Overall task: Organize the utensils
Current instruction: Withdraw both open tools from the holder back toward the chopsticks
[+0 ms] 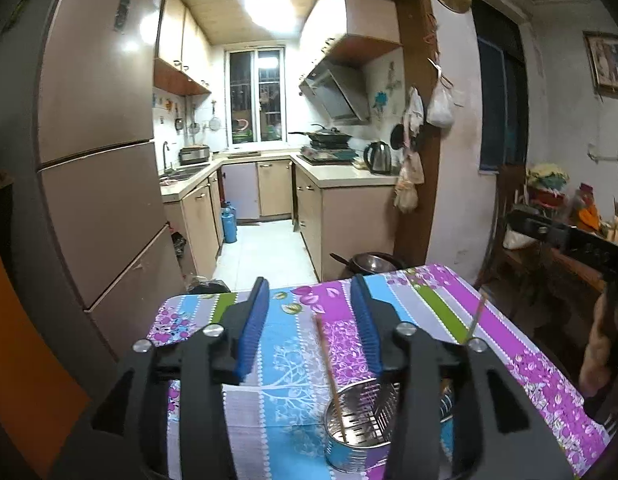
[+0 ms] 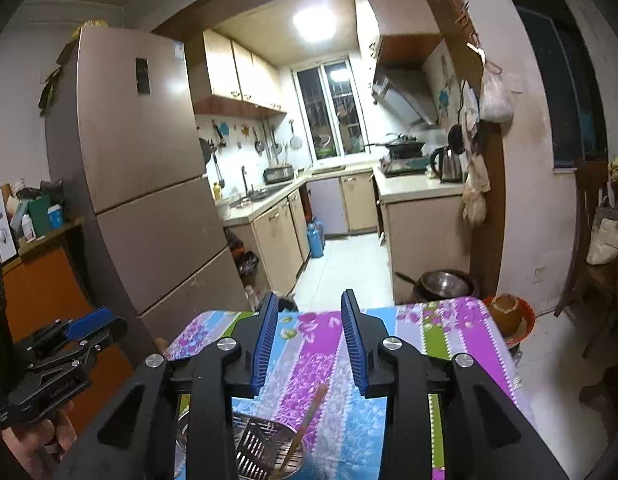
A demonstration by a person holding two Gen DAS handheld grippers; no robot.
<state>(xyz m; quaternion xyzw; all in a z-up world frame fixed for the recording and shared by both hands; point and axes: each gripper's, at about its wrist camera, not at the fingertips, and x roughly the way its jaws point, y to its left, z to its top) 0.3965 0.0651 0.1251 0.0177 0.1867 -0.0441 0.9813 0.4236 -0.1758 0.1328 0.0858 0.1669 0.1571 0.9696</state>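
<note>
Both the left gripper (image 1: 309,312) and right gripper (image 2: 309,328) hang spread and empty above the table (image 1: 429,300); a chopstick (image 1: 329,376) leans in the steel holder (image 1: 357,432) near its front edge.

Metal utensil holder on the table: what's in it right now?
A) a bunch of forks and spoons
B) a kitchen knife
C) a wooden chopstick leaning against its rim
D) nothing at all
C: in the left wrist view a single wooden chopstick stands slanted inside the metal utensil holder, its lower end in the cup and its top leaning out over the rim; a second chopstick shows further right, and both grippers are open and hold nothing.
</note>
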